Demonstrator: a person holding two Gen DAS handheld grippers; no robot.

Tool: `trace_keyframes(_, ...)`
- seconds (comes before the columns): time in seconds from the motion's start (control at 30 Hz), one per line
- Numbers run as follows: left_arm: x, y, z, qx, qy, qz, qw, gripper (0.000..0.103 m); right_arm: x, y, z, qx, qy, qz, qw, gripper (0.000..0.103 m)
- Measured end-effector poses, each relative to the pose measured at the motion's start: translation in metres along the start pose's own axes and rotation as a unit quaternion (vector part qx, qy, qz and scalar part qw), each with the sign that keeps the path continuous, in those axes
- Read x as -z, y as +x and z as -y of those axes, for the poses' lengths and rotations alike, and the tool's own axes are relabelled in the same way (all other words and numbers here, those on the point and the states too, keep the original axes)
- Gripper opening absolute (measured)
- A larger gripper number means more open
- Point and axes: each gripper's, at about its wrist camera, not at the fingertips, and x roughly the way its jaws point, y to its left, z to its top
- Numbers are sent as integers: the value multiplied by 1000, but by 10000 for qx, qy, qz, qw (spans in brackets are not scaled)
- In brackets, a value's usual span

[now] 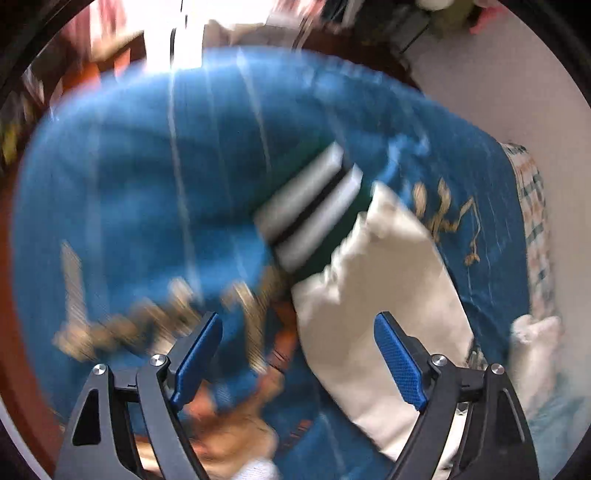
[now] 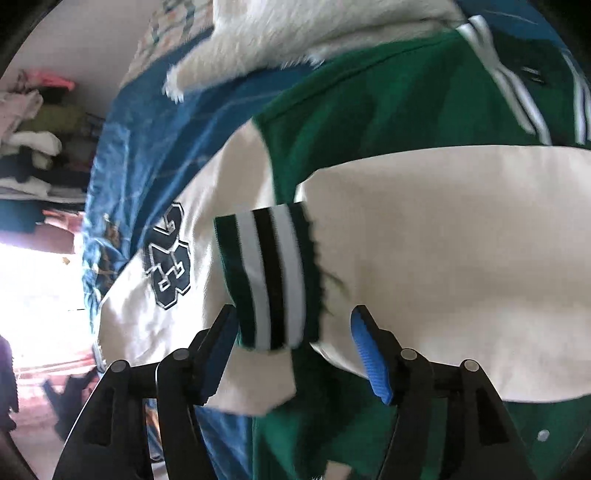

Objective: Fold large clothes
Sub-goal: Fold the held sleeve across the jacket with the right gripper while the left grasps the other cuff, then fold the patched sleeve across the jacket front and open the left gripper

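A green and cream jacket [image 2: 369,110] lies spread on a bed covered by a blue bedspread [image 2: 155,147]. Its body is green, its sleeves cream, and each sleeve ends in a cuff striped green, white and black. In the right wrist view one cream sleeve [image 2: 443,240] is folded across the green body, and its striped cuff [image 2: 273,277] lies over the other cream sleeve, which carries a dark number patch [image 2: 168,254] just beside the cuff. A fluffy white cloth [image 2: 314,26] lies on the bedspread beyond the jacket's collar end.

The right claw [image 2: 295,354] hangs just above the cuff with its blue pads spread to either side of it; the cuff's end sits in the gap between them, and neither pad presses on it.

The left wrist view is blurred. There a cream sleeve [image 1: 388,314] with a striped cuff [image 1: 314,210] lies on the bedspread, whose gold pattern [image 1: 447,218] shows beside the sleeve. The left claw [image 1: 299,358] is spread wide above the bedspread, its right pad over the sleeve's edge, with nothing pinched.

Beyond the bed, away from the jacket, a pale wall [image 1: 498,81] stands, and stacked clothes on shelves [image 2: 37,147] show at the far side of the bedspread.
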Motion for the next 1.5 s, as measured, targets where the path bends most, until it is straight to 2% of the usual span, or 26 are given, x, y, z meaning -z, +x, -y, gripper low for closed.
trace_keyframes(0.07,2,22,1,-48,-262,-24,9996,84,5,-15,6,86,46,72,9999,67)
trace_keyframes(0.1,0,28,4,-125,-309,72,9994,84,10,-23,15,152,99,115,9998,74)
trace_keyframes(0.17,-8,35,18,-491,-227,400,9977,82,18,-32,30,333,153,128,9992,85)
trace_keyframes(0.2,-14,35,31,-631,-97,676,9957,82,24,-35,38,417,158,123,9989,85)
trace_keyframes(0.23,-18,33,41,-617,18,860,9944,70,26,-36,42,452,160,107,9988,85)
trace_keyframes(0.27,-24,32,55,-699,209,1024,9921,47,32,-37,49,489,180,72,9986,85)
trace_keyframes(0.3,-30,31,69,-860,413,1132,9890,35,38,-37,54,522,203,48,9984,85)
trace_keyframes(0.37,-39,28,91,-762,742,1229,9867,19,43,-30,49,831,180,73,9963,89)
trace_keyframes(0.43,-46,15,118,-689,1128,1435,9808,17,48,-29,45,1501,-7,286,9883,89)
trace_keyframes(0.53,-45,-18,157,-584,1667,1813,9674,16,51,-26,32,2462,-281,578,9671,89)
trace_keyframes(0.6,-38,-47,184,-474,1981,2112,9560,15,51,-26,24,2936,-343,807,9519,92)
trace_keyframes(0.67,-26,-72,206,-369,2237,2312,9461,15,49,-25,21,3082,-288,892,9467,92)
trace_keyframes(0.73,-5,-99,231,-302,2619,2531,9308,15,44,-23,19,3181,-283,936,9430,92)
trace_keyframes(0.8,22,-123,250,-165,3036,2683,9141,15,38,-26,24,3065,-143,964,9469,93)
trace_keyframes(0.97,110,-152,304,210,4298,2759,8595,14,27,-39,42,2834,242,1095,9524,93)
trace_keyframes(1.0,134,-155,316,355,4563,2661,8484,14,25,-44,50,2779,319,1144,9532,93)
trace_keyframes(1.03,148,-155,324,412,4729,2603,8408,14,25,-48,58,2735,392,1173,9539,93)
trace_keyframes(1.1,193,-152,341,585,5175,2422,8186,14,26,-60,79,2650,577,1224,9547,93)
trace_keyframes(1.2,259,-147,360,823,5664,2170,7908,14,32,-86,123,2437,995,1309,9558,93)
trace_keyframes(1.37,381,-124,385,1281,6176,1258,7657,14,53,-133,220,2116,1811,1374,9505,93)
trace_keyframes(1.47,451,-107,393,1458,6486,862,7421,14,71,-158,276,2108,2172,1432,9423,93)
trace_keyframes(1.5,480,-95,395,1480,6621,659,7317,14,78,-164,289,2125,2248,1449,9399,93)
